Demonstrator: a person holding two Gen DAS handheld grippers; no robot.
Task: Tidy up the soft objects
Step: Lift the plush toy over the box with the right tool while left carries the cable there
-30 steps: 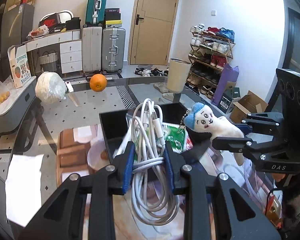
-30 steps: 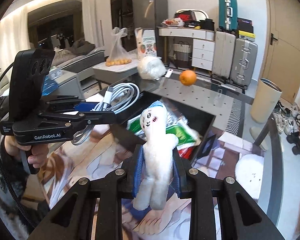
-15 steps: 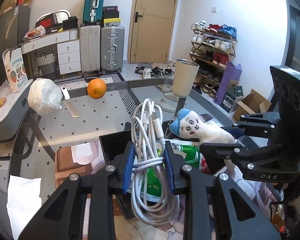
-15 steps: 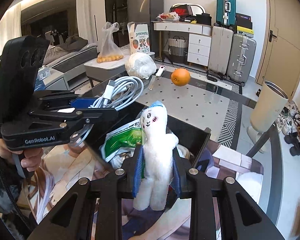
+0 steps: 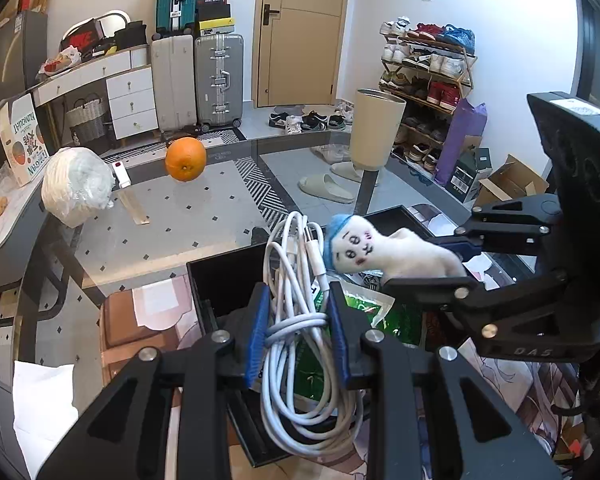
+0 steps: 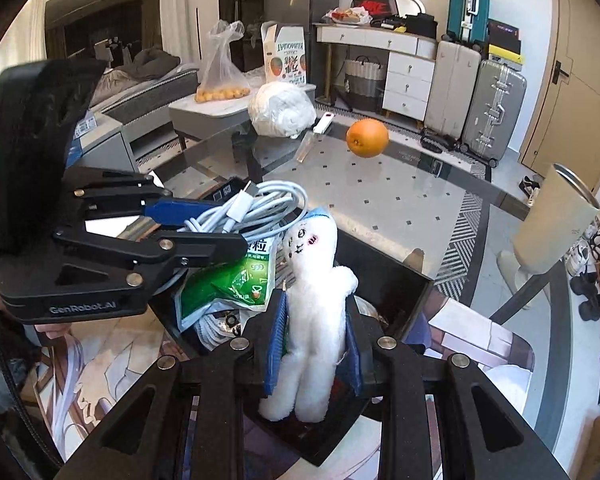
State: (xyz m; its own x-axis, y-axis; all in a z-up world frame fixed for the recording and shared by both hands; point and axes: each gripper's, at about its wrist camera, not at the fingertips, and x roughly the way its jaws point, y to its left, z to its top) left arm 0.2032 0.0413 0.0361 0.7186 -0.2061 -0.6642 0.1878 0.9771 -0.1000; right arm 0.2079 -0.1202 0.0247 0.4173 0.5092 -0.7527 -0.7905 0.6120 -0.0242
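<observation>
My left gripper (image 5: 298, 322) is shut on a coiled white cable (image 5: 300, 280) and holds it above the black box (image 5: 220, 276). My right gripper (image 6: 314, 344) is shut on a white plush doll with a blue cap (image 6: 316, 288), also over the box (image 6: 396, 280). The doll (image 5: 384, 254) and the right gripper (image 5: 452, 260) show at the right of the left wrist view. The cable (image 6: 256, 210) and the left gripper (image 6: 208, 226) show at the left of the right wrist view. A green packet (image 6: 228, 280) lies in the box.
An orange (image 5: 185, 159), a white wrapped bundle (image 5: 76, 186) and a small ruler (image 5: 134, 210) lie on the glass table (image 5: 204, 232) beyond the box. White paper (image 5: 44, 400) lies at the near left. A beige bin (image 5: 376, 128) stands on the floor past the table.
Both grippers have moved forward and lower over the black box, carrying the cable and the doll. The two held things are now closer together.
</observation>
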